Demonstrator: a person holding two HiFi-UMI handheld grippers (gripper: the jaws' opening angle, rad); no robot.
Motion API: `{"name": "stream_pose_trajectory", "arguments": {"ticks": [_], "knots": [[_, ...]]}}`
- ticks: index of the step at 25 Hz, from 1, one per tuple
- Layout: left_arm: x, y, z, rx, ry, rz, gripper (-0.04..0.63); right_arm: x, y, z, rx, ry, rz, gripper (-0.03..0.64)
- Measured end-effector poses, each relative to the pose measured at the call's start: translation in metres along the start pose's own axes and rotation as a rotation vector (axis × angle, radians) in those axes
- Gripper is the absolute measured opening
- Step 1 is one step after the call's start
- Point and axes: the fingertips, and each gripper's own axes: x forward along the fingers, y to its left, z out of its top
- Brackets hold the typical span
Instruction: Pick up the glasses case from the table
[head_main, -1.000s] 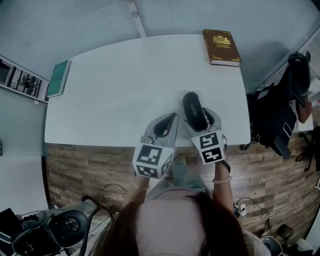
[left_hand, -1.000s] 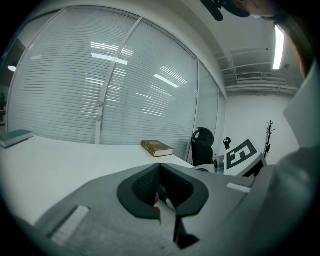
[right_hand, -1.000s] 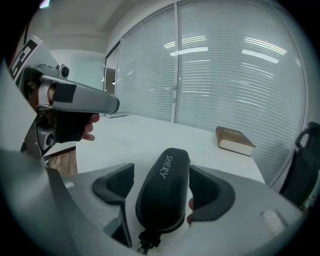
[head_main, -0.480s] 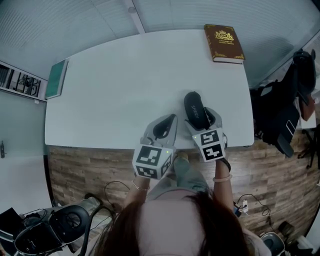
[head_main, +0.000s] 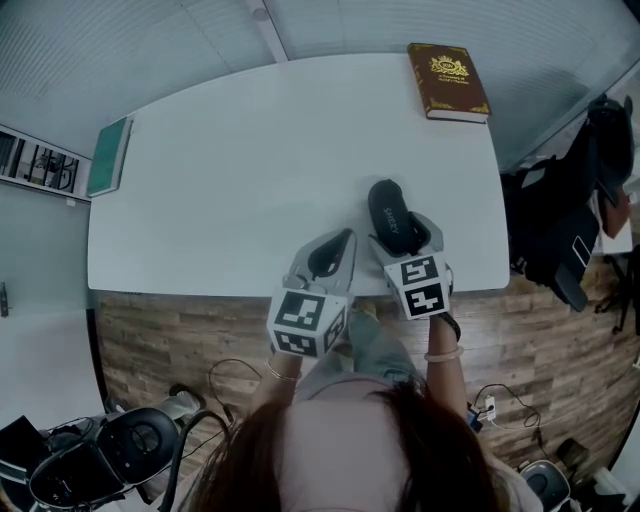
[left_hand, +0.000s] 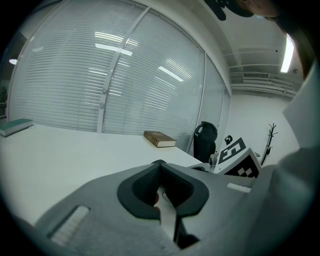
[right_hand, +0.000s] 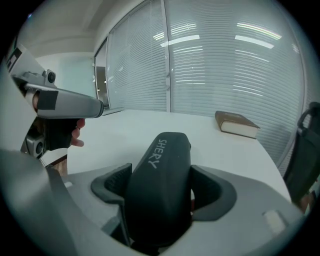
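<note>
At the desk's (head_main: 250, 180) near edge, the right hand-held gripper (head_main: 400, 230) has just been opening its jaws, which stand wide with the black glasses case (head_main: 388, 212) between them on the desk. At its 9 o'clock, the left hand-held gripper (head_main: 345, 236) is closed and empty. A brown book (head_main: 448, 82) lies at 12 o'clock and a green book (head_main: 108, 157) at 10 o'clock

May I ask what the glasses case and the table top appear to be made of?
Glasses case: matt black, smooth, rounded shell with white lettering; likely moulded plastic or leatherette.
Table: smooth, plain white top, probably laminate or painted board.
</note>
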Motion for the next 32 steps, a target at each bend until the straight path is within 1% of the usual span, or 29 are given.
{"name": "stream_pose_trajectory", "arguments": {"ticks": [4,6,8,12,16,28,32], "knots": [[-0.008,-0.001,-0.003,-0.008,-0.008,0.009,0.009,-0.003,0.0,-0.001,0.036,0.0,-0.004,0.365],[-0.012,0.001,-0.005,-0.013,-0.008,0.018,0.009,-0.004,0.0,-0.002,0.041,-0.005,-0.021,0.362],[-0.017,0.003,-0.005,-0.015,-0.012,0.028,0.009,-0.005,0.002,-0.002,0.031,-0.007,-0.033,0.36],[-0.029,0.008,-0.003,-0.014,-0.032,0.053,0.009,-0.01,0.008,0.001,0.014,-0.024,-0.027,0.36],[-0.041,0.009,-0.006,-0.019,-0.036,0.061,0.009,-0.017,0.016,0.005,-0.009,-0.041,-0.034,0.359],[-0.087,-0.005,-0.001,0.013,-0.082,0.05,0.009,-0.05,0.043,0.01,-0.031,-0.088,-0.06,0.359],[-0.107,-0.006,0.003,0.035,-0.116,0.059,0.009,-0.063,0.055,0.015,-0.045,-0.124,-0.073,0.359]]}}
